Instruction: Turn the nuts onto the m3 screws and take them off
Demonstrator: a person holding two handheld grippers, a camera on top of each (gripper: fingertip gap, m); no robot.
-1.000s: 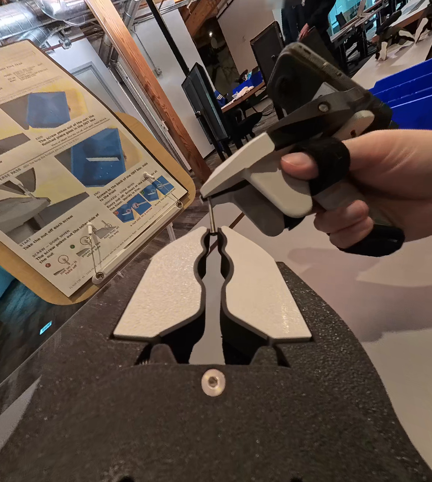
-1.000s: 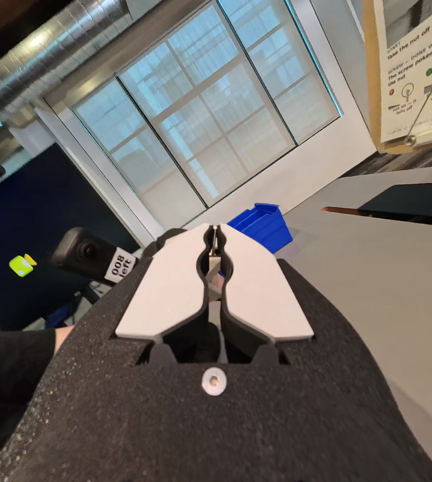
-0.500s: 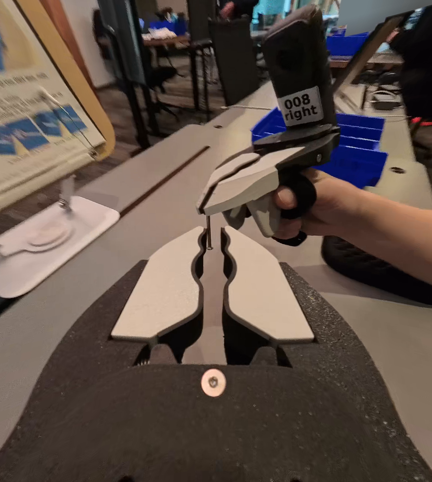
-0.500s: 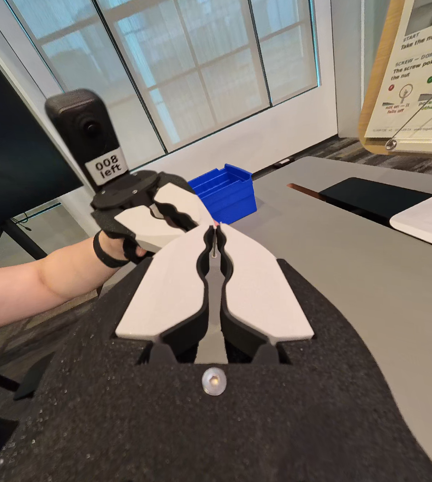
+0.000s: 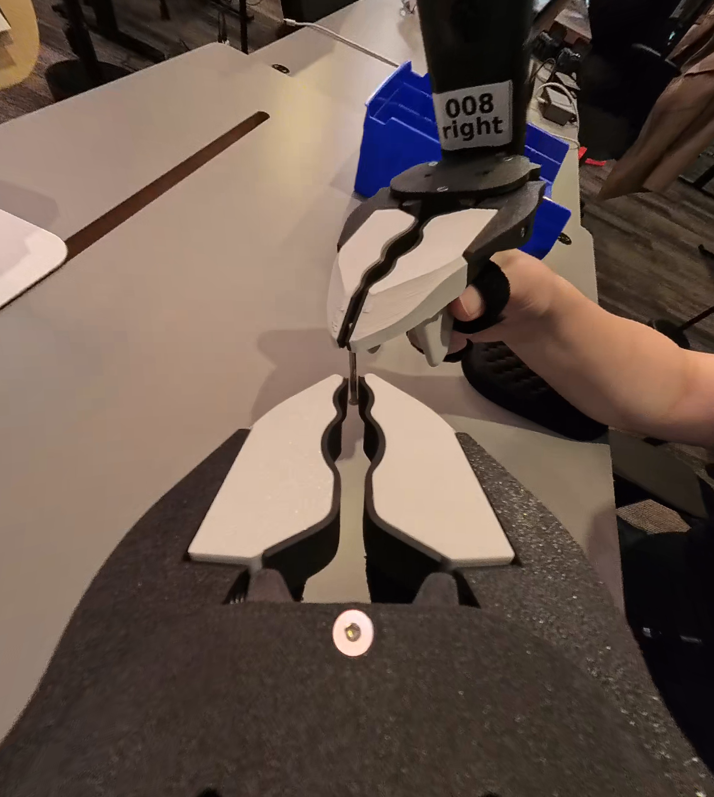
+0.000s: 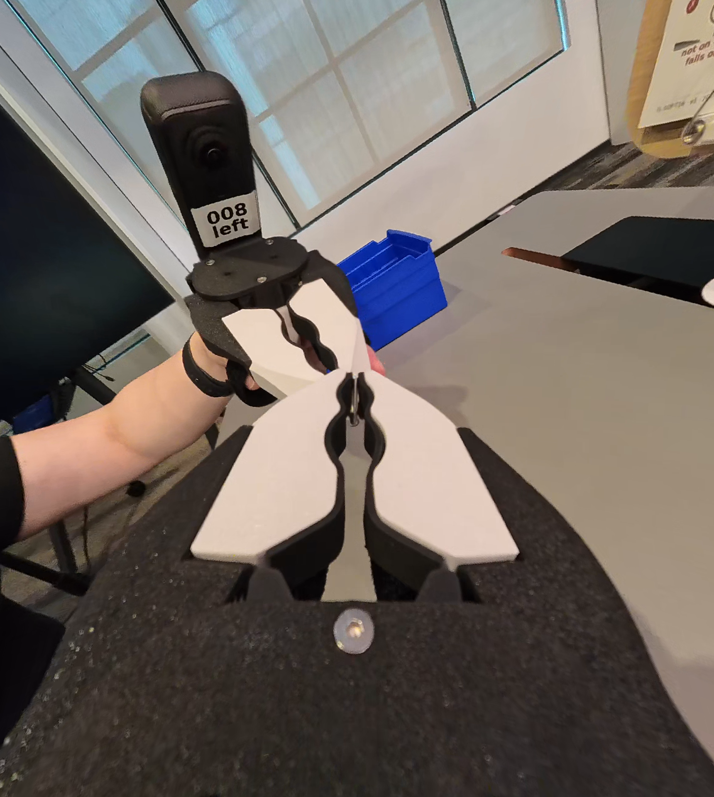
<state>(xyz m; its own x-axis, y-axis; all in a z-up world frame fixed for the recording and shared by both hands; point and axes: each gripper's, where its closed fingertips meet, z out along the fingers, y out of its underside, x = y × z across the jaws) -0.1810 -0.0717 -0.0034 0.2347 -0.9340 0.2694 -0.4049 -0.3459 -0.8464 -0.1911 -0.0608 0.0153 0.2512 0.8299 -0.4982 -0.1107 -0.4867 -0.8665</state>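
My left tongs point(image 5: 352, 379) sit slightly parted at the tips, and the lower end of the screw point(image 5: 352, 384) hangs in that gap; I cannot tell whether a nut is there. Just beyond, my right tongs point(image 5: 345, 345) point down, clamped on the screw's upper end. I judge this the mating step: the next move calls for lining the shank up with the left tips, pinching, then twisting. Farther off, past the right tongs, a blue bin point(image 5: 394, 129) stands on the grey worktop point(image 5: 131, 258).
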